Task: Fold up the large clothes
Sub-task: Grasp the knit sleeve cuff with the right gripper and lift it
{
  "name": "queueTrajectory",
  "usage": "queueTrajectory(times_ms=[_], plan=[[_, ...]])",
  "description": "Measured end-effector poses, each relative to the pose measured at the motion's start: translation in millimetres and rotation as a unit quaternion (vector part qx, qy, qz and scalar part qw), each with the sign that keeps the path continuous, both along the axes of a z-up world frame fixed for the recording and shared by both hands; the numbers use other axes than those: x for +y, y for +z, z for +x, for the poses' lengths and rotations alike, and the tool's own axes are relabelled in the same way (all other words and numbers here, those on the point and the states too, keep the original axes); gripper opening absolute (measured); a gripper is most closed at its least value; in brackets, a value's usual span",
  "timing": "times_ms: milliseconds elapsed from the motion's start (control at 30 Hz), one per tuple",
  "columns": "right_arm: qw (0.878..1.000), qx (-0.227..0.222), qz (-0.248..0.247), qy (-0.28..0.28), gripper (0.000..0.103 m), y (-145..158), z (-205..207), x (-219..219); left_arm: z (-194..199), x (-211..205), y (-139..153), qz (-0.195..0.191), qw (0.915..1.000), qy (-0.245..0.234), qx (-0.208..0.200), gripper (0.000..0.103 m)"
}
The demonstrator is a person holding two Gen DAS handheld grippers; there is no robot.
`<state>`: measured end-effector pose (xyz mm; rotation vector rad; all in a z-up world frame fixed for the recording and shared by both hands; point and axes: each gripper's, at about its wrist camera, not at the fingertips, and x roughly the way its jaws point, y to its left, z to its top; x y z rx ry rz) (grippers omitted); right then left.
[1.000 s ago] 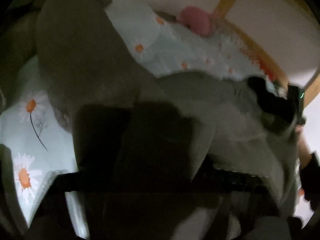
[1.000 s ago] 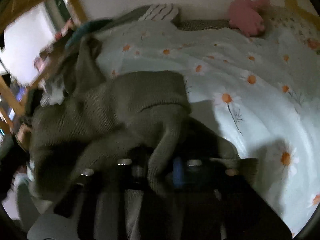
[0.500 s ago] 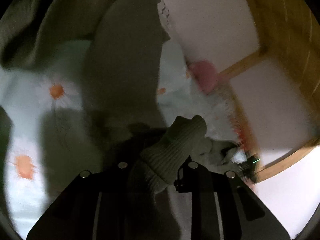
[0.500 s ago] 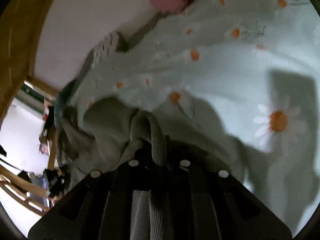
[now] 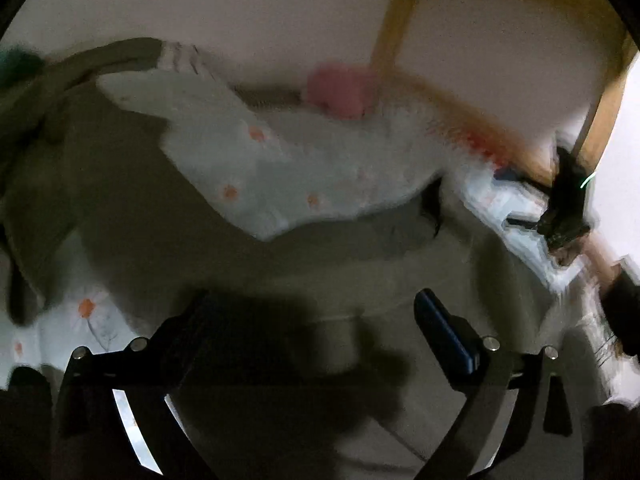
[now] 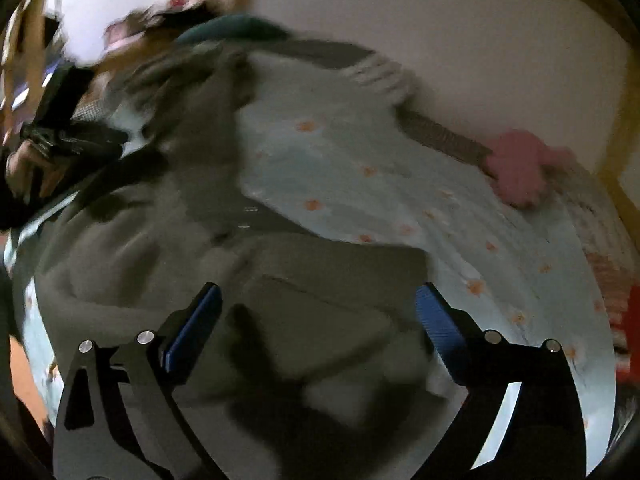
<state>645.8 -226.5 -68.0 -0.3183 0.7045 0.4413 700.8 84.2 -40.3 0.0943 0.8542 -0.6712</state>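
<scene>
Opening wide over the sweater (image 6: pixel 248 288) with nothing between the jaws, both the left gripper (image 5: pixel 316 320) and right gripper (image 6: pixel 320 312) should probably regrab matching edges evenly so the fold's square.

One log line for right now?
left tongs: opening, empty | right tongs: opening, empty | grey sweater: released on bedsheet

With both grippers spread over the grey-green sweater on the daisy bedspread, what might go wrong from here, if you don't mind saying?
1. The left gripper and right gripper are opening with nothing between their pads, so the grey-green sweater lies loose and its fold may slump.
2. The sweater is bunched, with a sleeve trailing towards the pillows; regrasping could catch the wrong layer.
3. A low regrasp could pinch the daisy bedspread beneath.
</scene>
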Motion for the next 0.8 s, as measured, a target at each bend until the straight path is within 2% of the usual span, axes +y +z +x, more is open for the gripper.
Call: queueTrajectory(times_ms=[33, 67, 100, 133, 167, 200, 233, 267, 300, 333, 367, 400, 433, 467, 533, 600, 633, 667, 700, 733, 767, 800], plan=[[1.000, 0.012, -0.015, 0.002, 0.096, -6.2, 4.2, 10.9, 3.8, -9.8, -8.8, 0.028, 0.9994, 0.016, 0.010, 0.097], [0.998, 0.040, -0.045, -0.011, 0.095, -19.2, 18.7, 25.0, 14.5, -16.6, -22.8, 0.042, 0.9974, 0.040, 0.042, 0.097], [0.996, 0.062, -0.054, -0.025, 0.091, -29.0, 26.5, 28.6, 22.9, -16.3, -33.9, 0.032, 0.9949, 0.057, 0.077, 0.094], [0.994, 0.094, -0.042, -0.036, 0.072, -38.8, 35.2, 30.2, 45.7, -16.9, -50.8, 0.005, 0.9878, 0.083, 0.131, 0.079], [0.990, 0.129, -0.026, -0.041, 0.052, -48.5, 41.6, 30.2, 50.7, -13.6, -60.4, -0.005, 0.9843, 0.094, 0.150, 0.078], [0.987, 0.155, -0.016, -0.042, 0.044, -57.1, 46.0, 29.4, 48.9, -11.4, -63.9, -0.004, 0.9862, 0.088, 0.140, 0.075], [0.987, 0.153, -0.012, -0.037, 0.038, -59.3, 44.2, 28.7, 44.1, -9.4, -63.8, -0.002, 0.9877, 0.085, 0.131, 0.063], [0.989, 0.143, -0.003, -0.034, 0.024, -57.5, 40.1, 26.1, 42.8, -7.2, -61.6, -0.004, 0.9884, 0.085, 0.125, 0.054], [0.991, 0.121, 0.026, -0.039, 0.014, -50.7, 36.0, 17.0, 46.6, -5.4, -58.7, -0.017, 0.9889, 0.086, 0.120, 0.039], [0.992, 0.094, 0.081, -0.035, 0.012, -39.6, 30.0, 3.0, 43.9, 3.3, -53.8, -0.032, 0.9896, 0.092, 0.107, 0.033], [0.988, 0.068, 0.137, -0.031, 0.012, -29.5, 24.0, -8.5, 40.8, 8.1, -46.8, -0.045, 0.9898, 0.098, 0.093, 0.021], [0.979, 0.044, 0.197, -0.033, 0.012, -16.1, 17.6, -24.1, 37.5, 16.4, -39.6, -0.061, 0.9897, 0.103, 0.079, 0.018], [0.973, 0.030, 0.227, -0.038, 0.012, -8.6, 14.0, -33.8, 33.4, 26.9, -29.7, -0.078, 0.9887, 0.116, 0.055, 0.000], [0.969, 0.019, 0.243, -0.047, 0.012, -4.2, 12.5, -38.4, 32.8, 33.7, -21.3, -0.076, 0.9864, 0.143, 0.031, 0.000], [0.960, 0.005, 0.275, -0.055, 0.012, 2.0, 14.6, -46.3, 32.7, 51.2, -6.0, -0.109, 0.9777, 0.179, 0.010, 0.000], [0.956, 0.017, 0.285, -0.073, 0.012, 0.5, 28.1, -42.1, 39.8, 64.8, -2.3, -0.119, 0.9741, 0.191, 0.023, 0.000], [0.956, 0.035, 0.278, -0.086, 0.012, -4.4, 38.2, -39.2, 44.0, 64.1, -5.1, -0.113, 0.9755, 0.186, 0.030, 0.000], [0.959, 0.059, 0.257, -0.101, 0.012, -11.3, 52.1, -33.4, 46.3, 64.2, -11.0, -0.114, 0.9774, 0.171, 0.049, 0.005], [0.966, 0.091, 0.214, -0.117, 0.012, -28.4, 69.7, -22.6, 54.0, 55.4, -16.9, -0.119, 0.9787, 0.155, 0.063, 0.032], [0.968, 0.111, 0.190, -0.124, 0.012, -39.0, 76.8, -17.9, 52.4, 52.6, -21.4, -0.123, 0.9805, 0.134, 0.075, 0.077], [0.967, 0.134, 0.175, -0.126, 0.012, -51.5, 80.9, -16.1, 51.8, 49.6, -26.2, -0.116, 0.9832, 0.118, 0.077, 0.087], [0.968, 0.140, 0.170, -0.124, 0.012, -57.3, 80.3, -15.9, 41.0, 47.3, -28.4, -0.086, 0.9882, 0.109, 0.064, 0.088]])
